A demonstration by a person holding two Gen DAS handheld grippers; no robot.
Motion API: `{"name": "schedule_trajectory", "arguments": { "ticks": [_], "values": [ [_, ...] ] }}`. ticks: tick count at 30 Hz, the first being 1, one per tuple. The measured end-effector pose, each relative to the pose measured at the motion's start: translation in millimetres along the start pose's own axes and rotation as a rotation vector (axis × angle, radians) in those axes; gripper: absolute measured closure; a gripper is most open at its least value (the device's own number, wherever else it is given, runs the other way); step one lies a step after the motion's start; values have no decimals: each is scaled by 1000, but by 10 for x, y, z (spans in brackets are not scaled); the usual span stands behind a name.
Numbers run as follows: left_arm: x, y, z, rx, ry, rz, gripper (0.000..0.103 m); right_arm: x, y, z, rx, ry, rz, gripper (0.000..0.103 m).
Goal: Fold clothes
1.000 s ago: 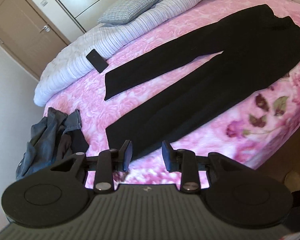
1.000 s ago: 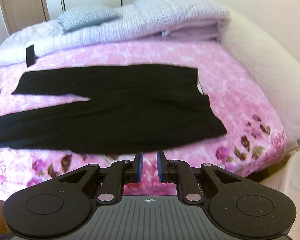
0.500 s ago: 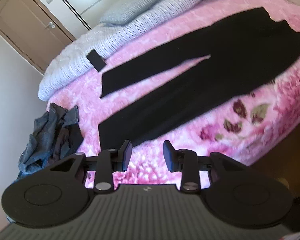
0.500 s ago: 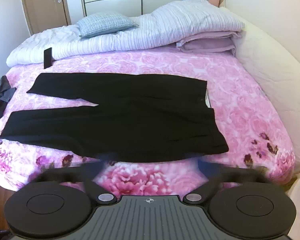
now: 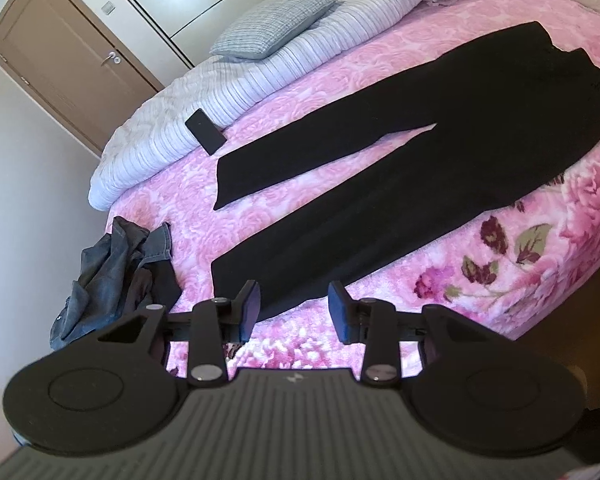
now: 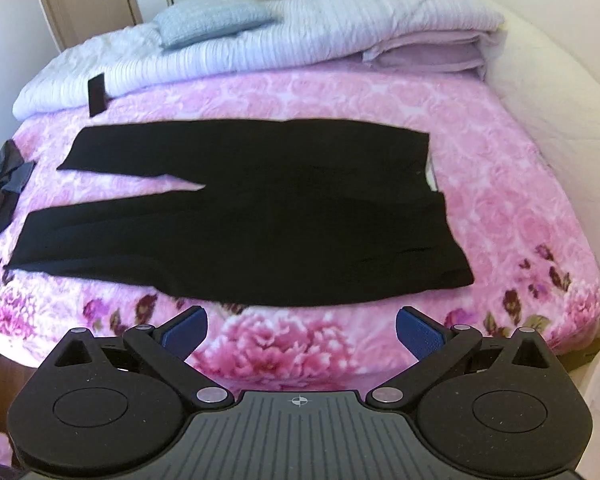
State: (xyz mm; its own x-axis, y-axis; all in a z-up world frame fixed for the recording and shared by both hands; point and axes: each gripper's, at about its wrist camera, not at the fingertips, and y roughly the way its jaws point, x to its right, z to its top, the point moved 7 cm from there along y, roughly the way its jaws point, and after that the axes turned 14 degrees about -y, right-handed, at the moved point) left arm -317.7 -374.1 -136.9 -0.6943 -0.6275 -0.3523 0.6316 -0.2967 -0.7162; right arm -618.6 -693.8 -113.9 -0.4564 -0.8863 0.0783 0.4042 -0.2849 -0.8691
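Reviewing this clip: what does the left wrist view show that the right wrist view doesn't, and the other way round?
Only the left wrist view shows the whole crumpled grey garment at the bed's edge, and the left gripper, jaws opening, nothing between them. Only the right wrist view shows the folded lilac bedding, the trousers' waistband end and the right gripper, wide open. Both show the black trousers flat on the pink blanket, and the black phone.

The trousers (image 6: 252,216) lie flat across the bed (image 6: 500,200), legs to the left, waist to the right. Behind them lie a quilt (image 6: 300,36) with a pillow (image 6: 208,20) on it and a phone (image 6: 97,94) at its front edge. A heap of clothes (image 5: 112,272) sits at the bed's left end, beyond the leg ends.
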Motion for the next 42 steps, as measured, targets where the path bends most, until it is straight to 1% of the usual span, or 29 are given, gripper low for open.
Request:
{"name": "schedule_trajectory", "arguments": {
  "ticks": [5,13,19,23,25,27,29,31,32,34,35,37,42],
  "values": [
    [-23,-18,-71,-10,-4,11,69,-55,44,-2,-27,-34,-1,0],
    [-45,-22,-137,-20,3,21,69,-89,68,-23,-38,-62,3,0],
    [-33,6,-145,-21,15,28,66,-71,116,-46,-48,-85,-3,0],
    [-2,95,-206,-19,28,31,66,-44,202,-103,-25,-150,-19,0],
    [25,170,-268,-28,41,28,66,-27,313,-159,-20,-203,-55,0],
    [72,293,-351,-42,66,17,65,-18,447,-216,-15,-265,-93,0],
    [129,520,-430,-50,113,7,65,-33,628,-281,9,-348,-124,0],
    [186,757,-509,-57,161,-4,64,-44,853,-351,37,-443,-184,0],
    [215,875,-549,-61,186,-9,64,-54,987,-398,47,-499,-207,0],
    [271,1190,-607,-55,234,-18,64,-104,1297,-528,52,-634,-225,3],
    [296,1357,-640,-51,260,-21,64,-127,1454,-606,47,-704,-233,8],
    [342,1688,-708,-40,333,-22,64,-122,1757,-763,19,-816,-273,9],
    [292,2377,-942,-19,531,-6,64,22,2253,-1016,-18,-905,-308,9]
  ]
}}
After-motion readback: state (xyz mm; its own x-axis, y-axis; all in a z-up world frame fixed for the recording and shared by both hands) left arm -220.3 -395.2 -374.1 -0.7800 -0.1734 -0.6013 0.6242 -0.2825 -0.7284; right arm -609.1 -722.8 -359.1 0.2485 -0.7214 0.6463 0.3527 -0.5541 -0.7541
